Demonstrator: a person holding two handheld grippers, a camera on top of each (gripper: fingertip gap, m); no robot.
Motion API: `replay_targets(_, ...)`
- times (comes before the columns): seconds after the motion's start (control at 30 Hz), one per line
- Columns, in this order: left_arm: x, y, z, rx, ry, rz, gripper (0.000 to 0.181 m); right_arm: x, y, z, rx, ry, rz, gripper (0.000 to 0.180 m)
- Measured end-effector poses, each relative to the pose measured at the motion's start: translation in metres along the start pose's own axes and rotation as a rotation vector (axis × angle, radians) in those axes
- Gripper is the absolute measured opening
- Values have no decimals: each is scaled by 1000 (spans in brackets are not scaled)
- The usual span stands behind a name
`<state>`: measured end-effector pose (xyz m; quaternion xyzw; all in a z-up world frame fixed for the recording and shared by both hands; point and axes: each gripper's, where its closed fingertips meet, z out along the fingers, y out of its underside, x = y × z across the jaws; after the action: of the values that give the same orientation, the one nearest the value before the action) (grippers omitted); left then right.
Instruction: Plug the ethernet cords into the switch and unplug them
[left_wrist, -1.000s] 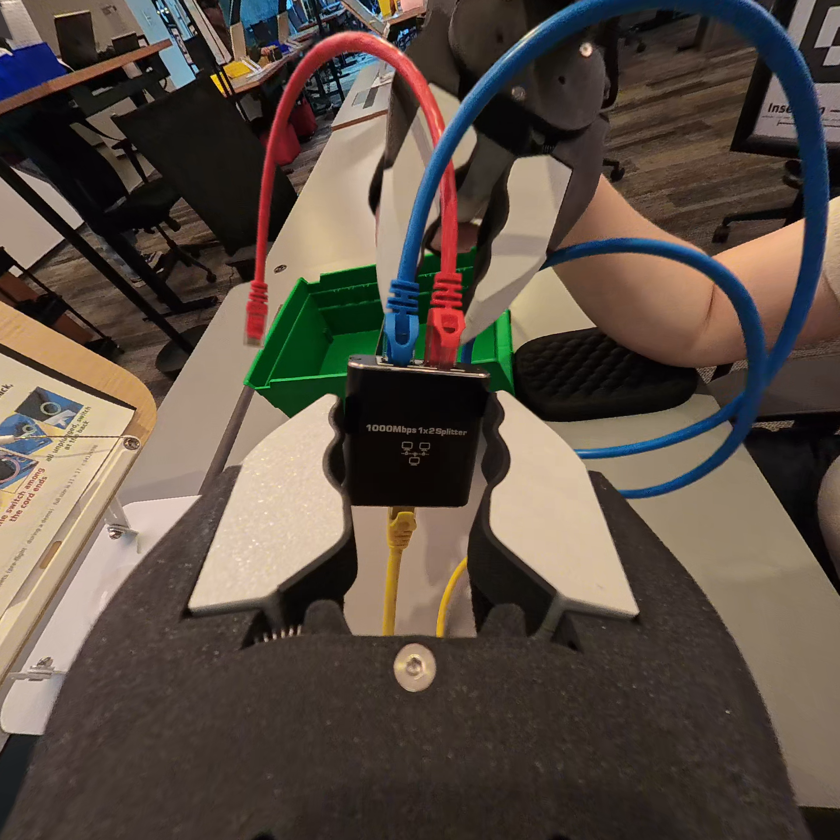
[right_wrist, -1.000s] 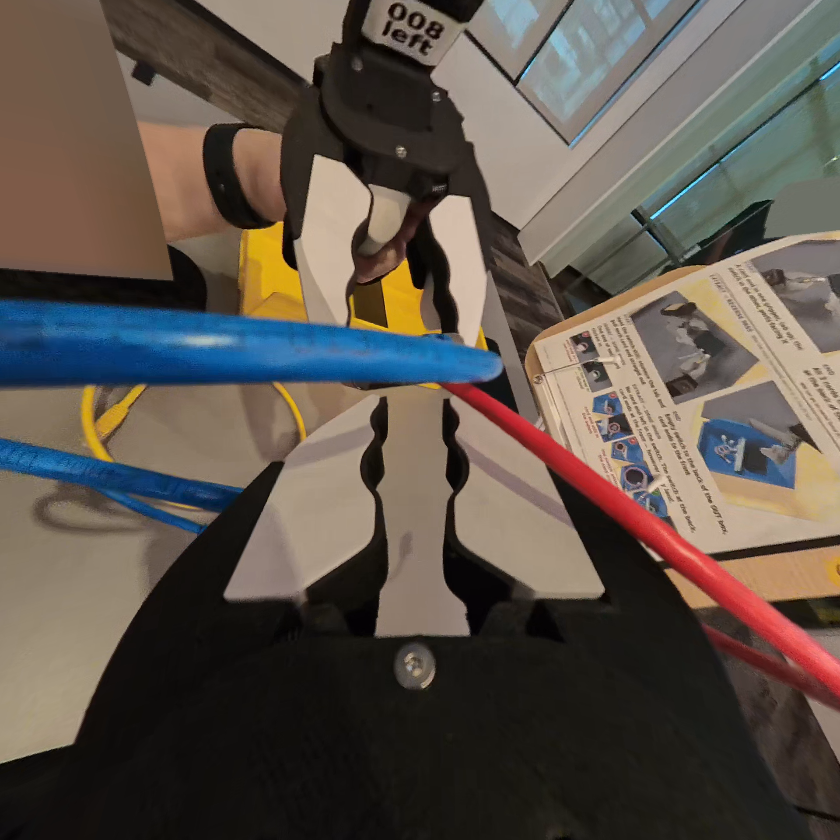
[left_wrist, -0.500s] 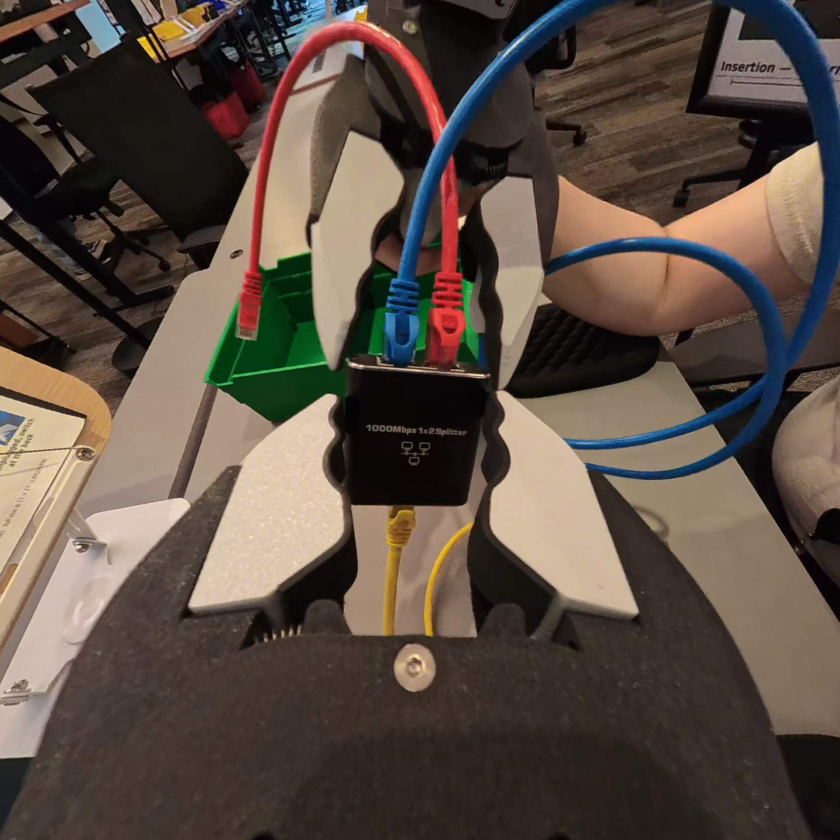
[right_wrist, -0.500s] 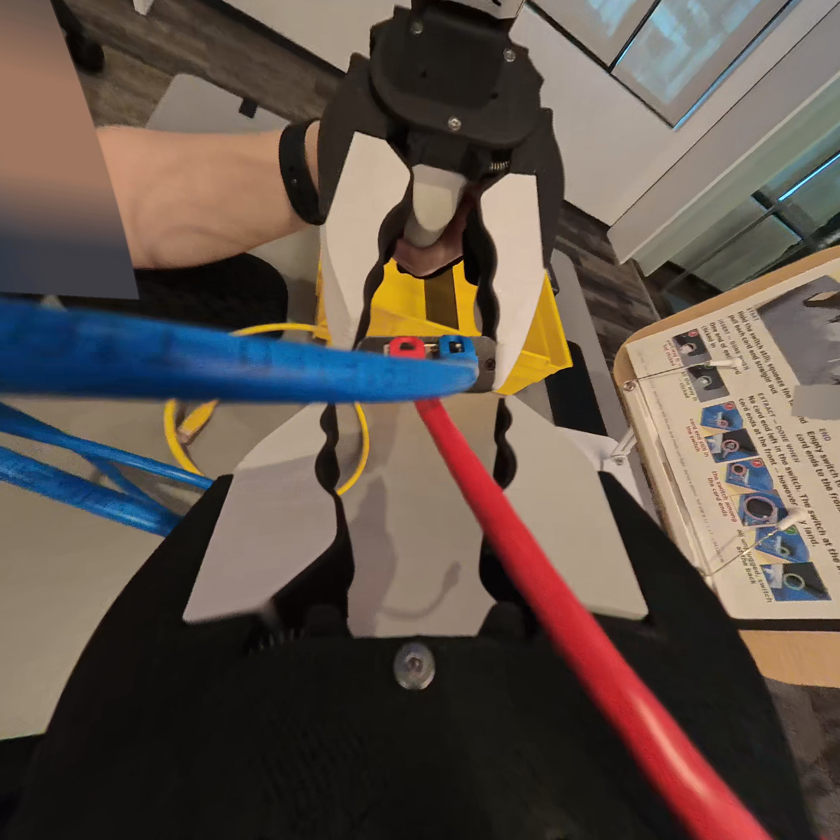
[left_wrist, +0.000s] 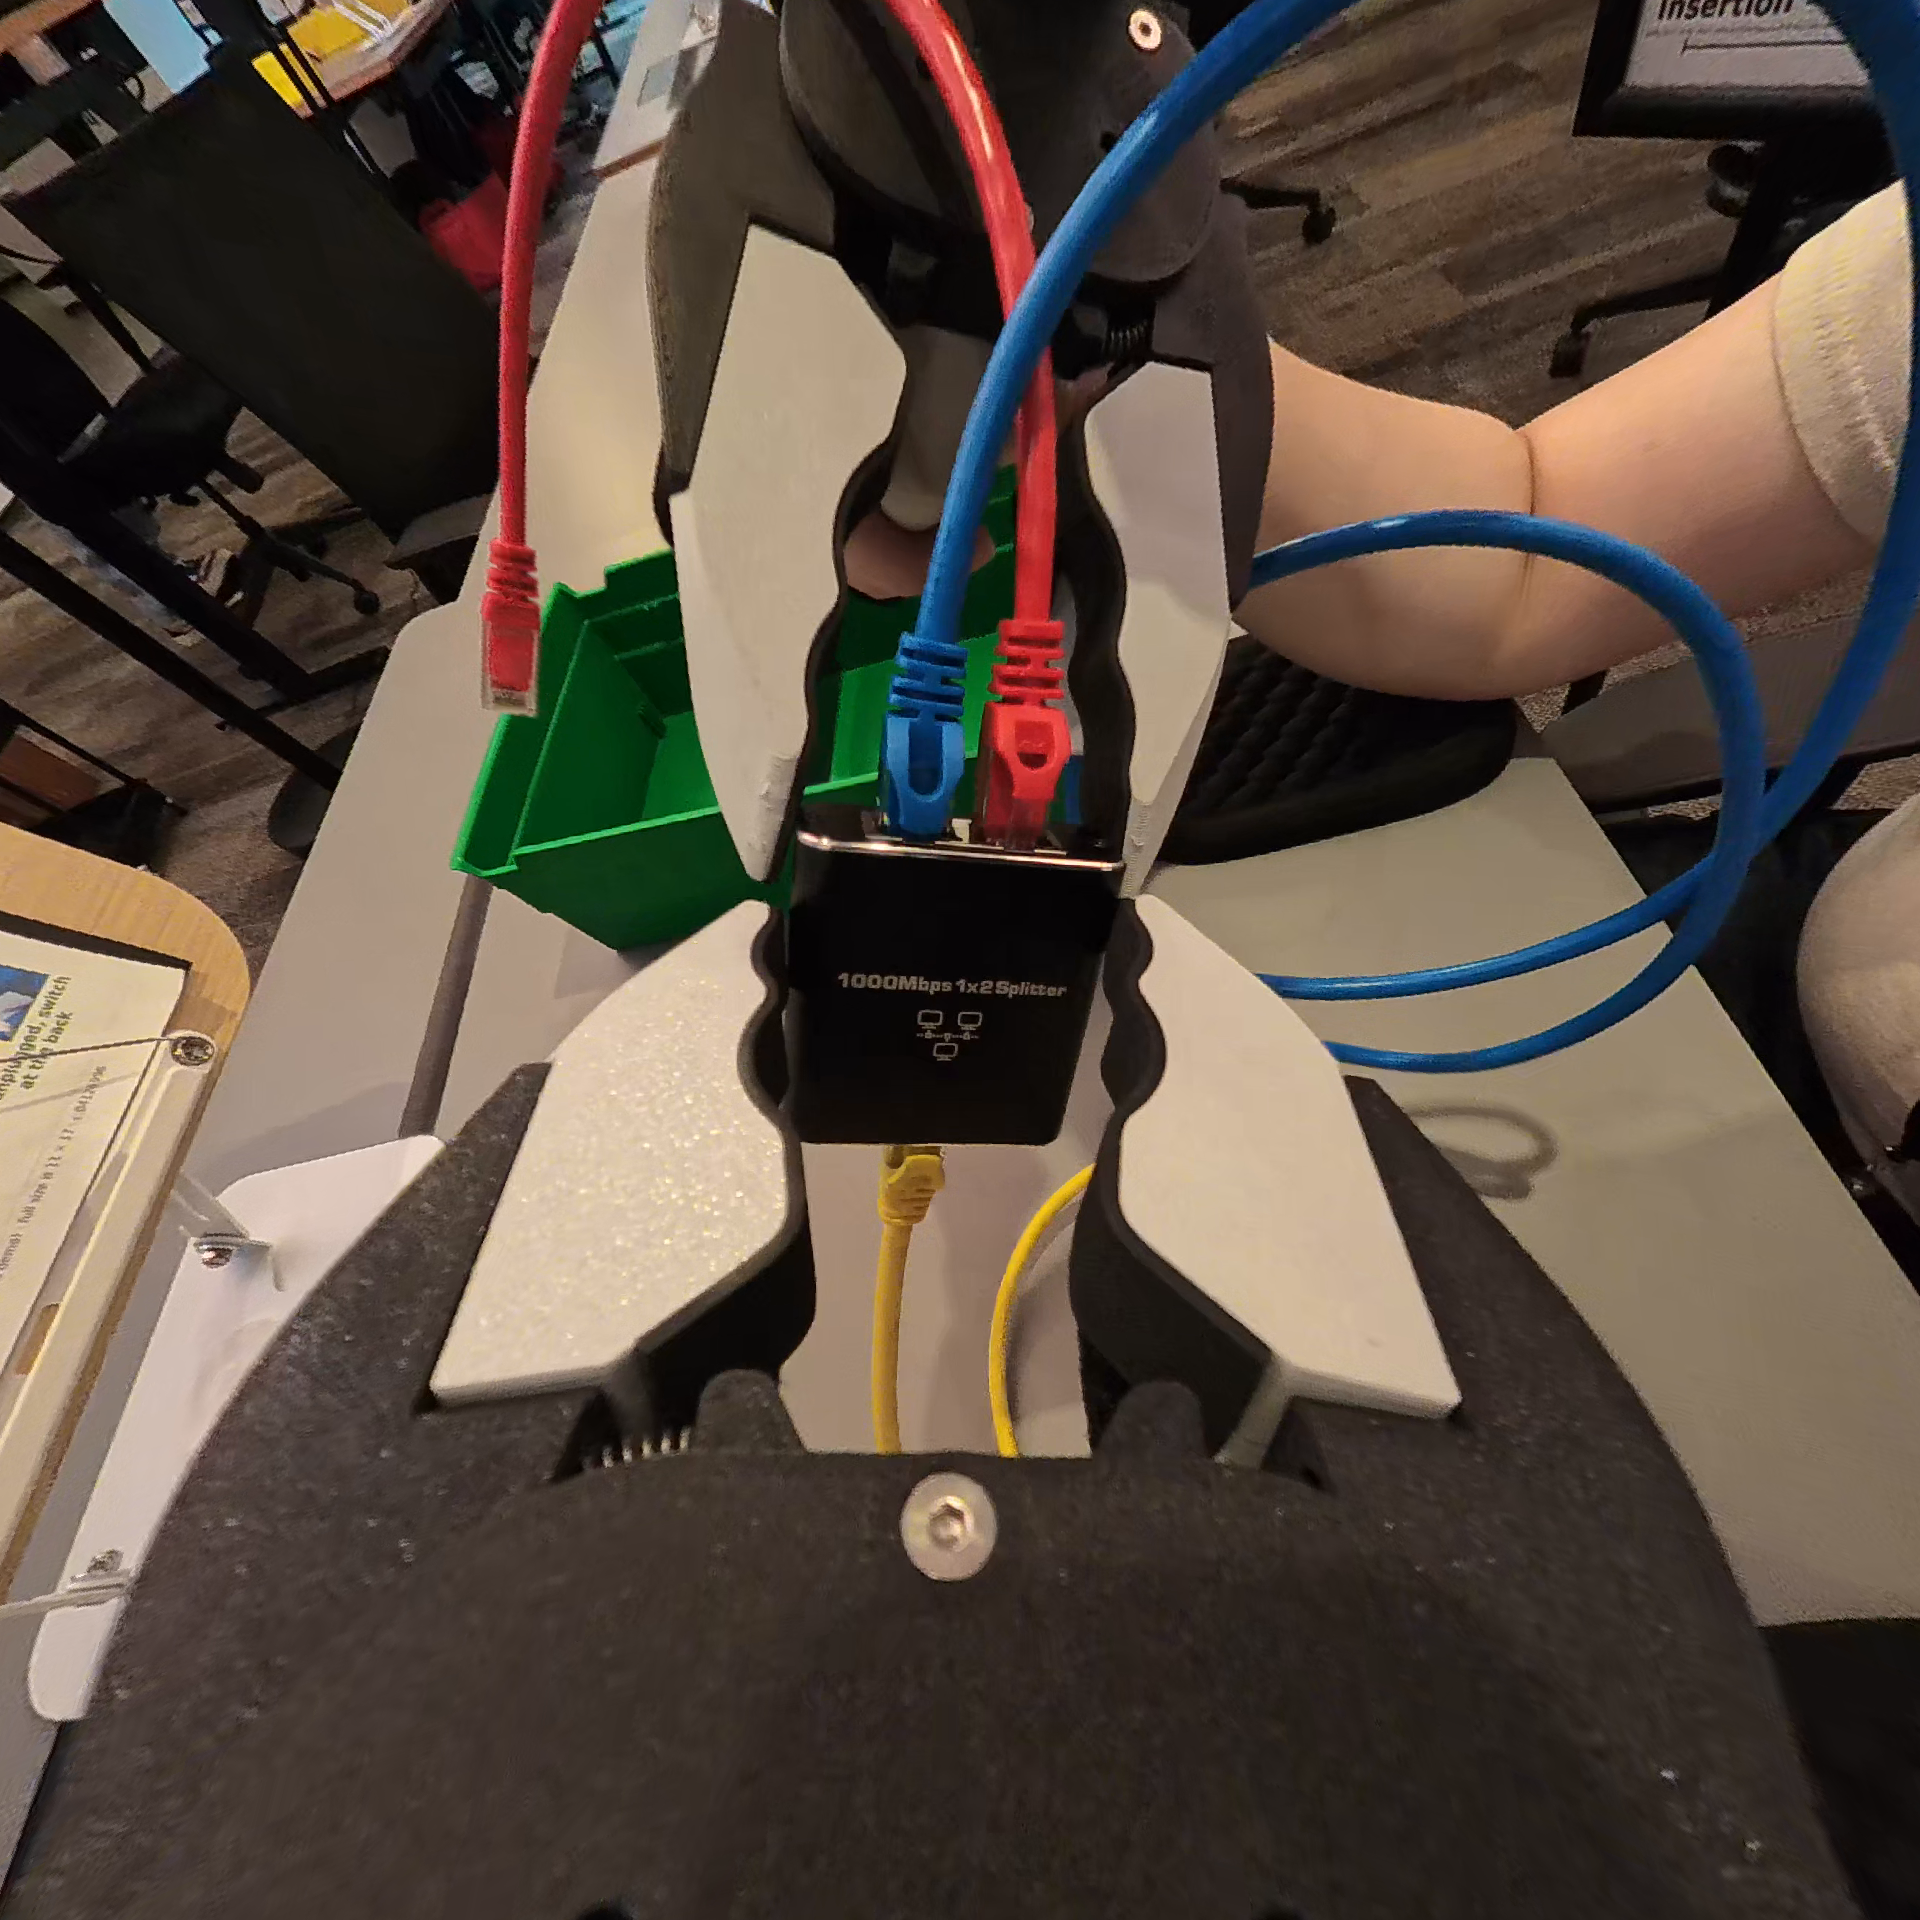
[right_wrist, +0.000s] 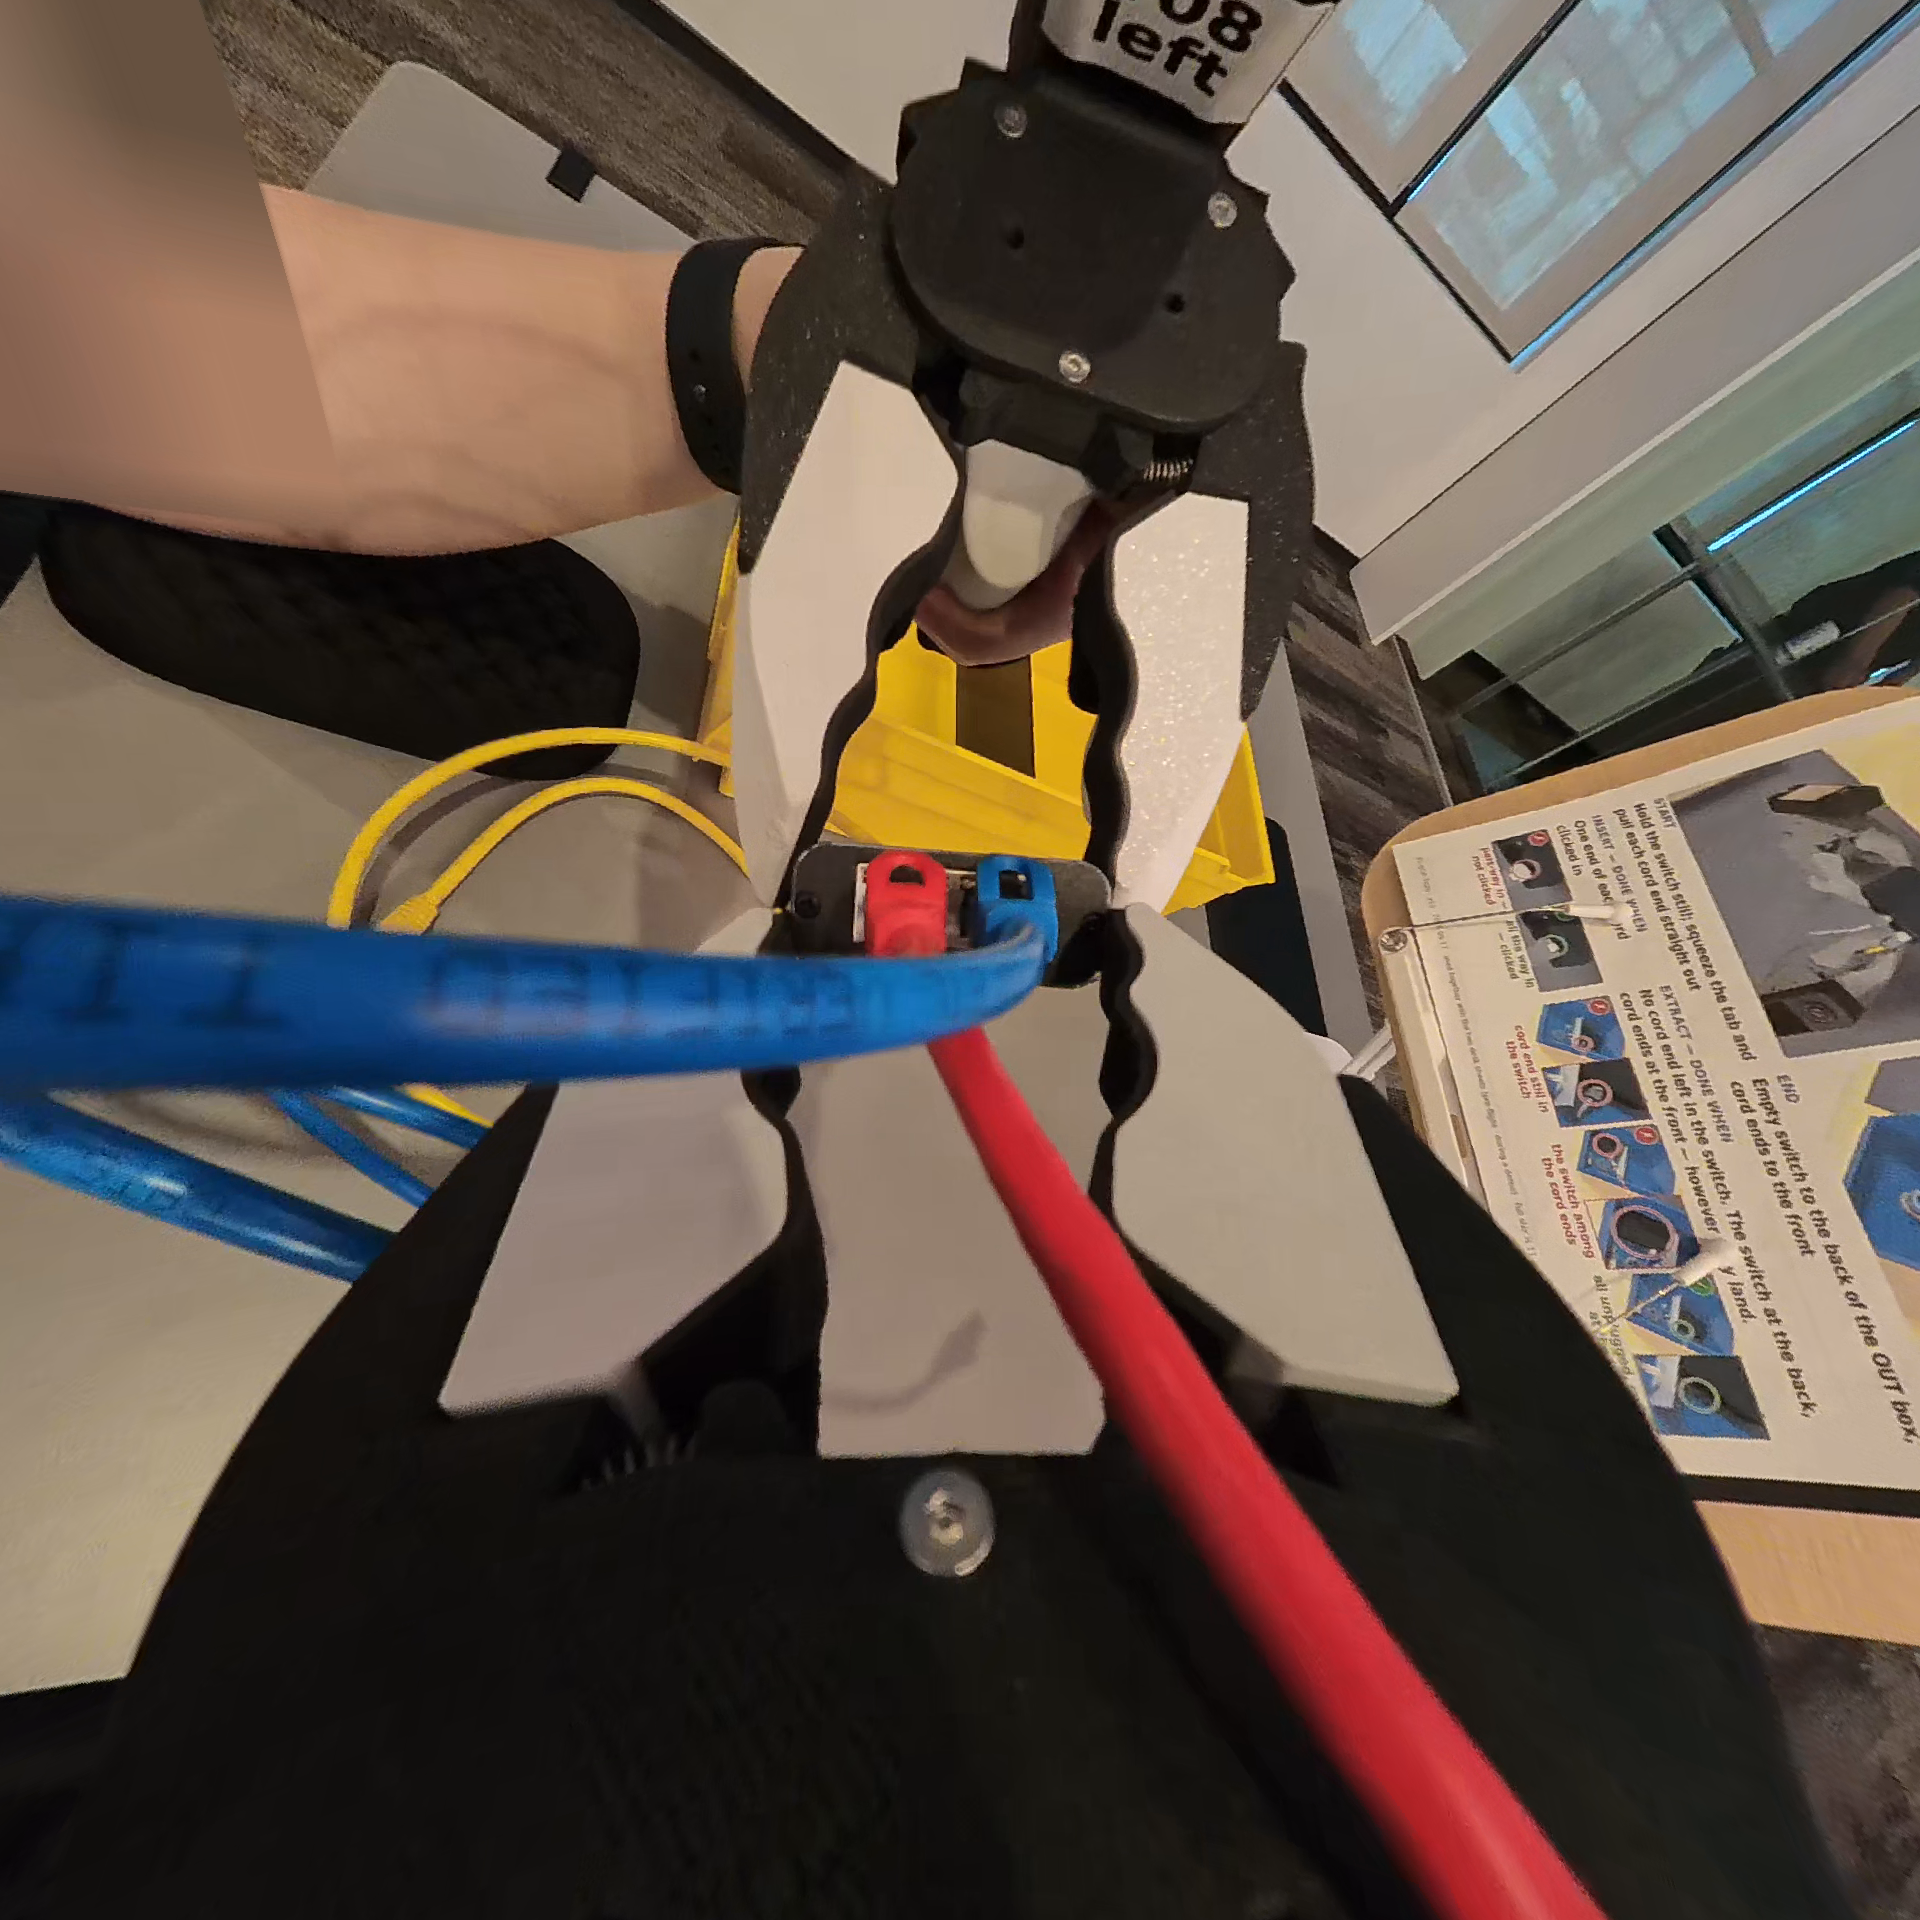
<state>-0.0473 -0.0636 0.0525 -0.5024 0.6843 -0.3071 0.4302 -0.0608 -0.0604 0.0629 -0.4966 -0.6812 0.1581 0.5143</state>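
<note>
Left gripper (left_wrist: 951, 997) clamped on the flanks of the black ethernet switch (left_wrist: 951, 1023), held above the grey table (left_wrist: 1558, 1039). Blue cord (left_wrist: 920, 743) and red cord (left_wrist: 1029, 732) plugs are seated side by side in the two far ports; a yellow cord (left_wrist: 899, 1278) enters the near port and trails down between the fingers. The red cord's other plug (left_wrist: 507, 644) hangs free, above the green bin (left_wrist: 613, 821). Right gripper (left_wrist: 951, 800), spread wide, faces the switch head-on with its fingertips just beside the port face, bracketing both plugs; over the last second it has advanced from well behind the plugs to this straddling position, jaws open throughout. In the right wrist view both cords (right_wrist: 1101, 1226) run back between its parted fingers. Judged stage: all visible ports filled, unplugging about to begin; next comes closing on a single plug, which calls for shifting sideways to isolate it and depress its latch
</note>
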Motion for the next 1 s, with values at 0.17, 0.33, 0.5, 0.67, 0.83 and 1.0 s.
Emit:
replay_targets(0.17,-5,4,2,10,-50,24,58,3,5,0,-47,32,-37,58)
replay_targets(0.33,-19,3,-8,65,-104,-53,71,11,6,-4,-49,85,-53,58)
replay_targets(0.5,-34,0,-32,59,-258,-69,83,28,8,-10,-44,169,-34,58)
replay_targets(0.67,-57,15,-24,-175,-614,167,88,56,9,-19,-9,291,71,58)
replay_targets(0.83,-84,5,1,-87,-865,282,71,64,6,-18,-7,351,118,58)
replay_targets(1.0,-94,-5,-6,-81,-1105,461,42,62,-1,-2,0,350,148,58)
